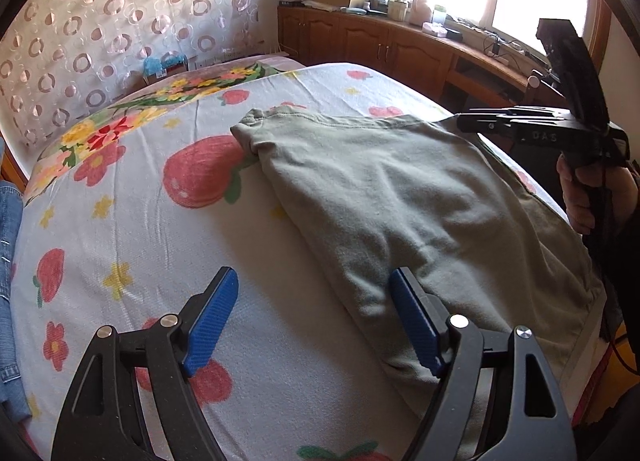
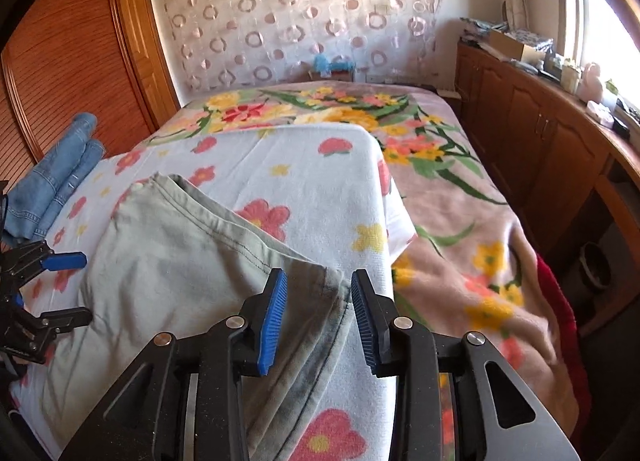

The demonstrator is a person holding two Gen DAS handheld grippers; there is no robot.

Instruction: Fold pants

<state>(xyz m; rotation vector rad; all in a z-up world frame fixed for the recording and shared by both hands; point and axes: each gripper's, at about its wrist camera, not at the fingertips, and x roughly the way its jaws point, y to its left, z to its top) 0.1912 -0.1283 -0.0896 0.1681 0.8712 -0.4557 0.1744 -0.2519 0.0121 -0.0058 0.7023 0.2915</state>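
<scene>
We see the grey-green pants (image 1: 400,197) lying folded on the bed (image 1: 120,221), near its edge. Our left gripper (image 1: 314,321) hangs with fingers wide apart beside the fold. Our right gripper (image 2: 319,315) stands part open over the hem, gripping nothing, probably having let it go.

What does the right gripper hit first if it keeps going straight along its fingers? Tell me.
Most likely the hem corner of the green pants, lying just under and ahead of the right gripper, whose jaws stand apart with nothing pinched. Past that edge comes the flowered sheet. Depth is uncertain.
</scene>
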